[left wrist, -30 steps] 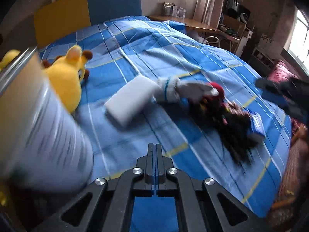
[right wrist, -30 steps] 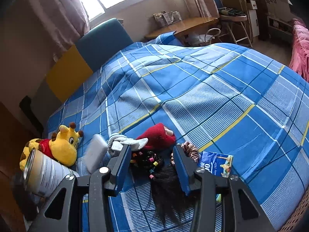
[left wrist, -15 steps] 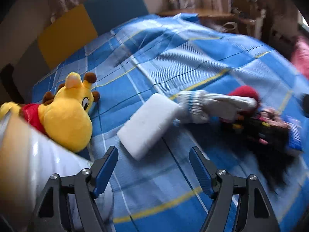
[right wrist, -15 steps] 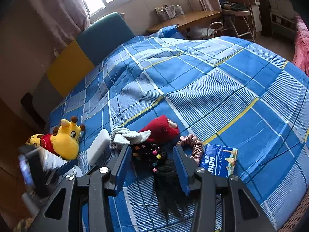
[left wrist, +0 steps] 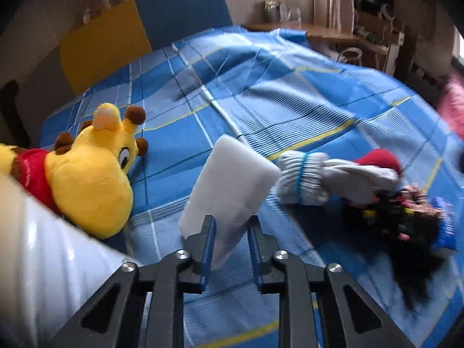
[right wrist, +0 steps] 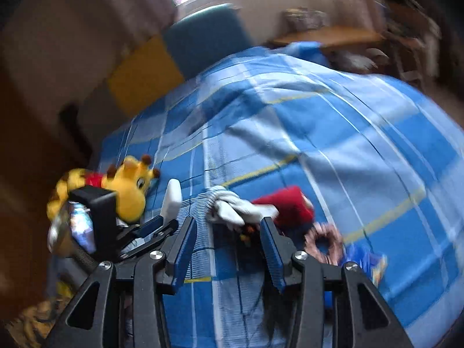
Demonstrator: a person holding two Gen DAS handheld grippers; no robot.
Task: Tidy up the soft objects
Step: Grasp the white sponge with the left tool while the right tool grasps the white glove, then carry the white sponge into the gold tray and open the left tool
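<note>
No writing reads clearly; the blue packet's print is blurred. The left tongs have just closed and now clamp the near end of the white foam block, tilted off the bed beside the giraffe plush. The right tongs stand apart, empty, over the grey glove.

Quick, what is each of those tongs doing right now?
Left tongs: have just closed on the white sponge.
Right tongs: open, holding nothing.
</note>
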